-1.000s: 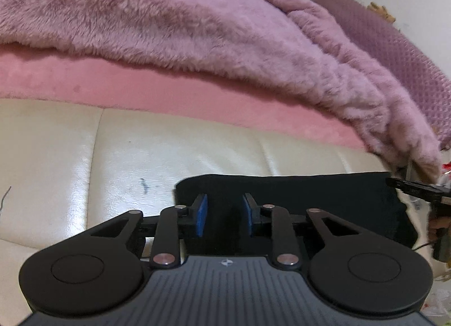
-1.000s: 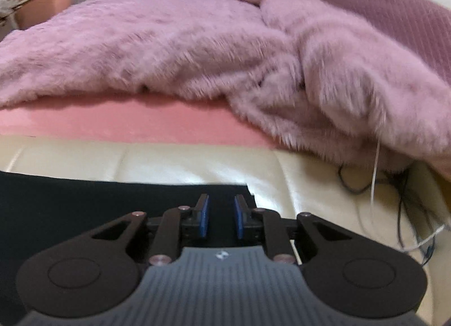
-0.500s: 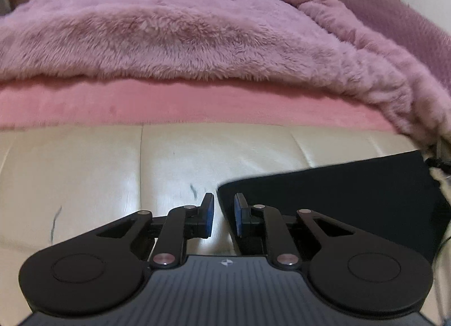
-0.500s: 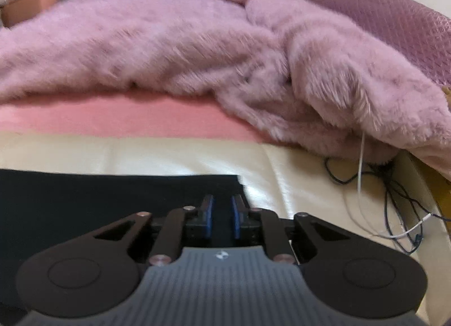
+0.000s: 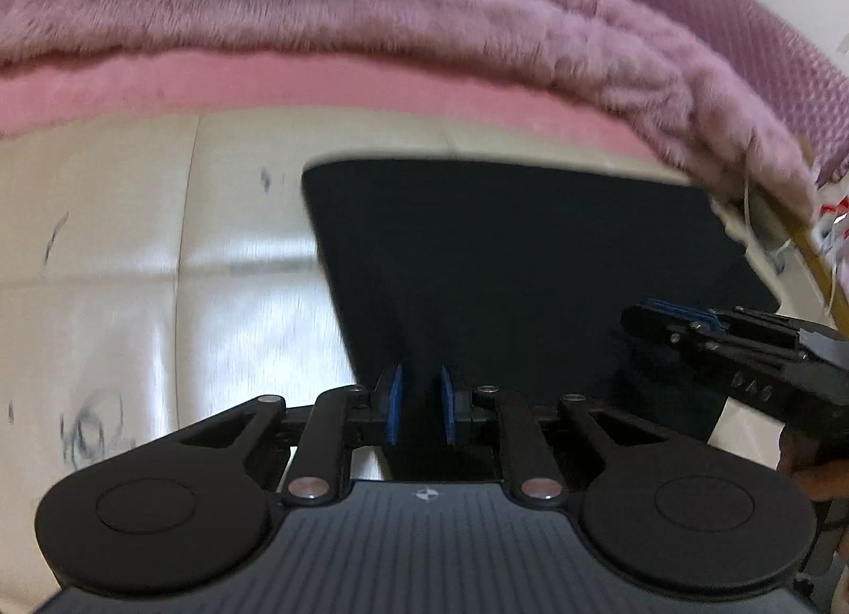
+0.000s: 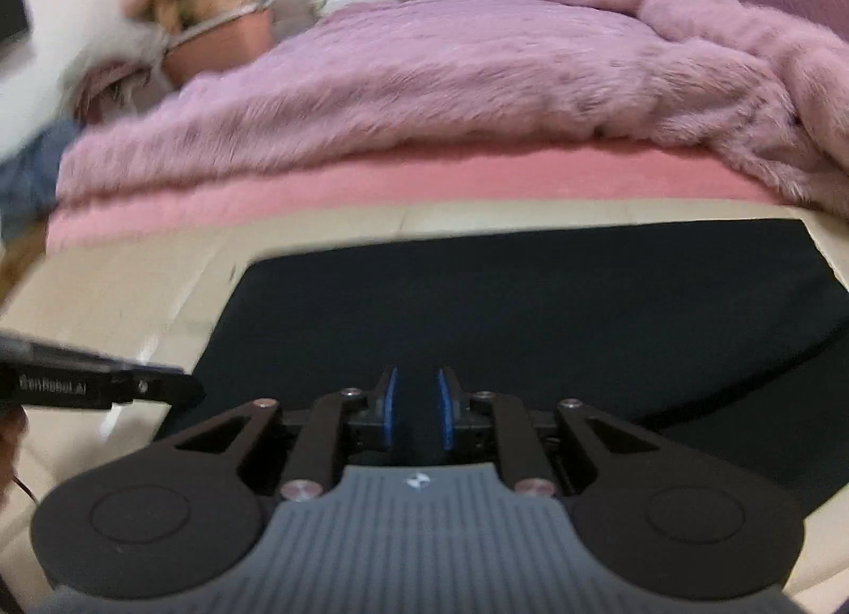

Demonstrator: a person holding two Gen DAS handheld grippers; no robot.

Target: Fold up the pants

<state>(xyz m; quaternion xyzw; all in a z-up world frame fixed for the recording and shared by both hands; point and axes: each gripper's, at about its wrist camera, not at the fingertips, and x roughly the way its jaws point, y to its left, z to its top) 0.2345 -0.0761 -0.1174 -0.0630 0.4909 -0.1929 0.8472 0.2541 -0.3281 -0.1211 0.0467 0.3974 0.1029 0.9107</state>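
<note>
The black pants (image 5: 509,264) lie flat on the cream leather bench, also filling the right wrist view as the black pants (image 6: 530,306). My left gripper (image 5: 419,394) is at their near left corner, and dark cloth runs up between its blue pads, which stand narrow and shut on it. My right gripper (image 6: 416,394) is further right along the near edge, its pads likewise shut on black fabric. From the right edge of the left wrist view the right gripper (image 5: 658,314) reaches in over the cloth. At the cloth's left edge in the right wrist view sits the left gripper (image 6: 175,391).
The cream bench (image 5: 159,295) carries pen marks. Behind it are a pink sheet (image 5: 318,83) and a fluffy mauve blanket (image 6: 477,83) that droops at the right. Cables and a wooden edge (image 5: 806,242) lie at the far right. A cluttered basket (image 6: 223,35) stands at the back left.
The left jaws narrowed onto the pants' left corner. Both grippers moved sideways with the cloth, the right view swinging left; each gripper now shows in the other's view.
</note>
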